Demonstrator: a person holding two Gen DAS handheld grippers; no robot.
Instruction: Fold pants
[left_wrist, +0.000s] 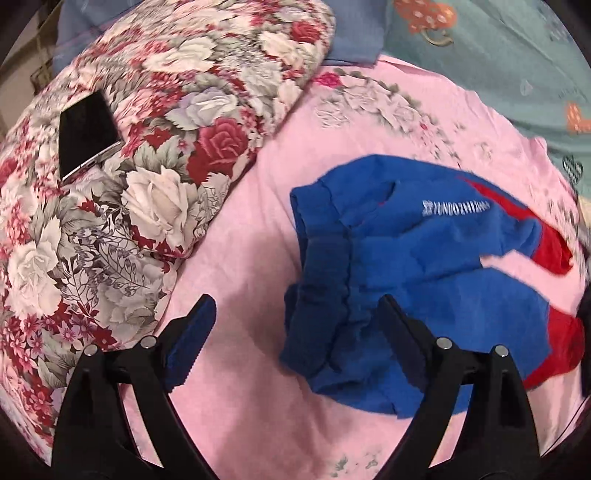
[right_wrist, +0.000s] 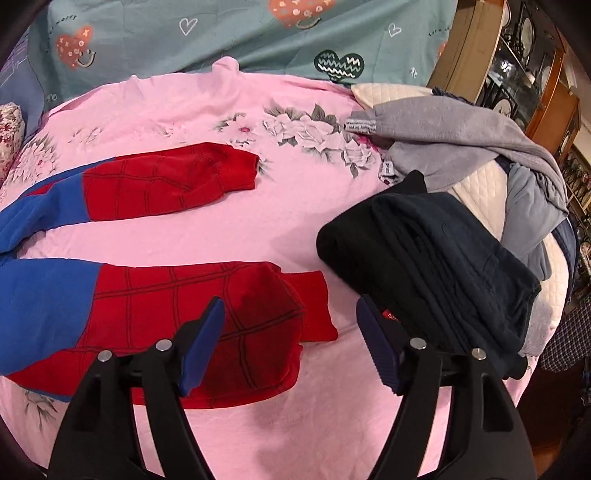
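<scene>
Blue pants with red lower legs (left_wrist: 424, 254) lie spread on the pink sheet (left_wrist: 258, 229). In the left wrist view the rumpled blue waist end is nearest, and my left gripper (left_wrist: 295, 317) is open just above its waistband, holding nothing. In the right wrist view the two red legs (right_wrist: 207, 295) lie side by side with a gap between them. My right gripper (right_wrist: 291, 314) is open and empty over the cuff of the near leg.
A floral quilt (left_wrist: 129, 177) with a black phone (left_wrist: 86, 136) on it lies to the left. A folded dark garment (right_wrist: 436, 258) and a heap of grey clothes (right_wrist: 465, 151) sit to the right. A teal blanket (right_wrist: 240, 37) lies behind.
</scene>
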